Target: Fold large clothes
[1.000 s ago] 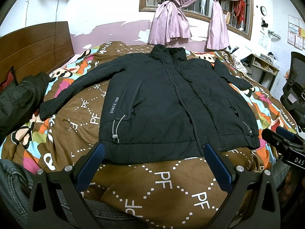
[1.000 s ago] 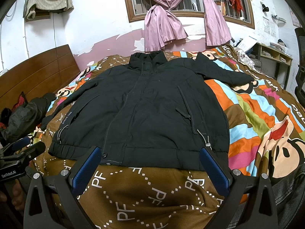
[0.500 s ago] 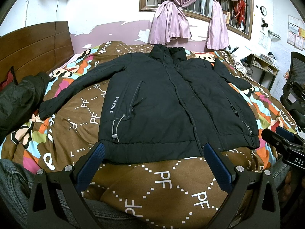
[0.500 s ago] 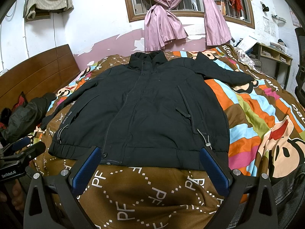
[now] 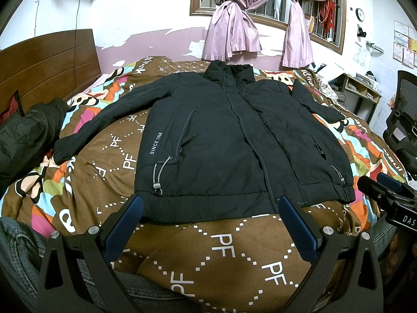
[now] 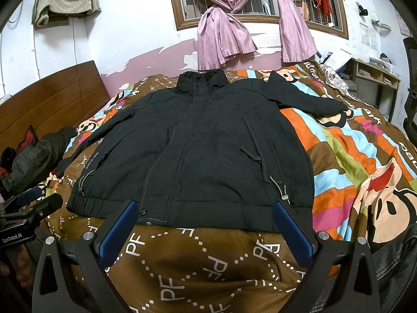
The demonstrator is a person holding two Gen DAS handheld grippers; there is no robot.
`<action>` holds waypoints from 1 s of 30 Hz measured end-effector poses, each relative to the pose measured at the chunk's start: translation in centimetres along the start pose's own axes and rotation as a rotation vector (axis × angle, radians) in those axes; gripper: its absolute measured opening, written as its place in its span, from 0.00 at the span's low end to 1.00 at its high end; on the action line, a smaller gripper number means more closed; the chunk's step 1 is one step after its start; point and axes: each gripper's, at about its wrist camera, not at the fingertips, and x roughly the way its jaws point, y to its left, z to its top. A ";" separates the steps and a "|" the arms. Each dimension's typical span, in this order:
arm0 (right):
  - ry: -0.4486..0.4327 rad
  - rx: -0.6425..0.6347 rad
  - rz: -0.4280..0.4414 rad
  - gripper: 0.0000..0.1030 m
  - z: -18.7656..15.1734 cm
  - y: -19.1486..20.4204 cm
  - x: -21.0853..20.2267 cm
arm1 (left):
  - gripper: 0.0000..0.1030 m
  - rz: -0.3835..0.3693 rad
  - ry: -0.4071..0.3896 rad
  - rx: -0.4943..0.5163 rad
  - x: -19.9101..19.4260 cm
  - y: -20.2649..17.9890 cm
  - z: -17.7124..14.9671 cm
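Note:
A large black jacket (image 5: 221, 140) lies spread flat, front up, on the bed, collar toward the far wall and both sleeves stretched out sideways. The right wrist view shows the same jacket (image 6: 208, 151). My left gripper (image 5: 209, 203) is held open just before the jacket's hem, left of centre, with nothing between its blue pads. My right gripper (image 6: 206, 208) is open too, hovering at the hem nearer the right pocket. Each gripper also shows at the edge of the other's view: the right gripper (image 5: 388, 193), the left gripper (image 6: 34, 203).
The bed carries a brown and multicoloured patterned quilt (image 5: 208, 247). A second dark garment (image 5: 23, 135) is heaped at the left by the wooden headboard (image 5: 47, 60). A desk (image 5: 362, 91) and an office chair (image 5: 404, 120) stand to the right. Denim-clad legs (image 5: 15, 247) show at the near edge.

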 end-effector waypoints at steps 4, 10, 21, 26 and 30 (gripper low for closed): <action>0.000 0.000 0.000 1.00 0.0 0.0 0.0 | 0.98 0.000 0.000 0.000 0.0 0.0 0.0; 0.001 0.000 0.000 1.00 0.0 -0.1 0.1 | 0.98 0.000 0.000 0.000 0.0 0.0 0.0; 0.001 0.000 0.000 1.00 0.0 -0.1 0.1 | 0.98 0.000 0.001 0.000 0.0 0.0 0.0; 0.003 0.001 0.000 1.00 0.1 0.0 0.1 | 0.98 -0.001 0.001 -0.002 0.0 0.1 0.0; 0.005 0.000 -0.011 1.00 0.3 0.0 0.2 | 0.98 -0.002 0.009 -0.013 -0.1 -0.1 0.1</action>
